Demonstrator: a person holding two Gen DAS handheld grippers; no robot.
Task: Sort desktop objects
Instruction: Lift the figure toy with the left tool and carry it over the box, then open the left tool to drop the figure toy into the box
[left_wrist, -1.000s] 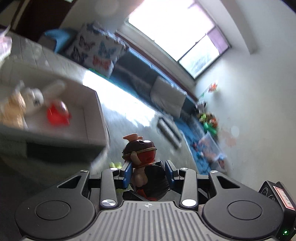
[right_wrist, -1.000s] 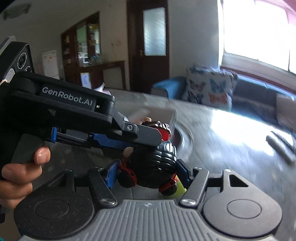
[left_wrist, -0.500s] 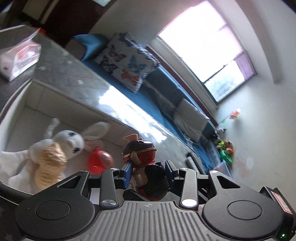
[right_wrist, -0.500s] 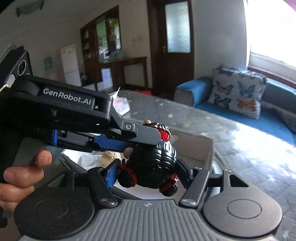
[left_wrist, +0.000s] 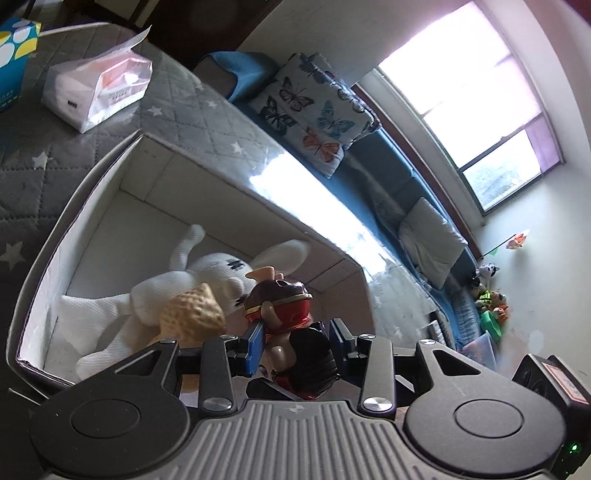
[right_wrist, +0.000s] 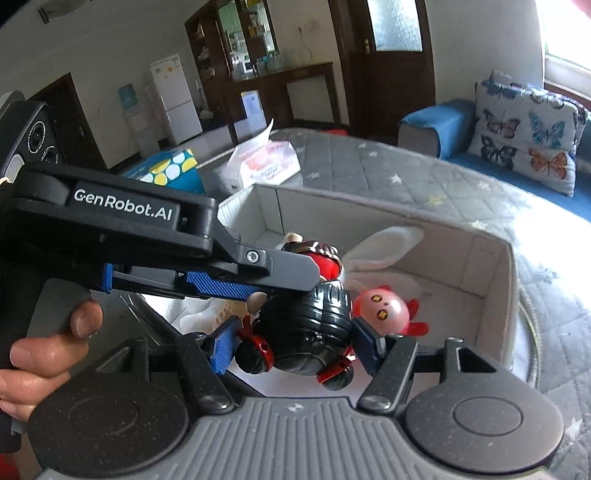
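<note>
Now over the box (right_wrist: 495, 266), not the table as a second ago, the figurine (right_wrist: 306, 328) hangs pinched by both the left gripper (left_wrist: 295, 341) and right gripper (right_wrist: 295, 345), ready to drop beside the rabbit (left_wrist: 177, 291).

Below the left claw (left_wrist: 295, 343), the white rabbit (left_wrist: 207, 280) filled the box (left_wrist: 110, 173) floor; bare floor lay beyond the pink octopus (right_wrist: 384, 308).
</note>
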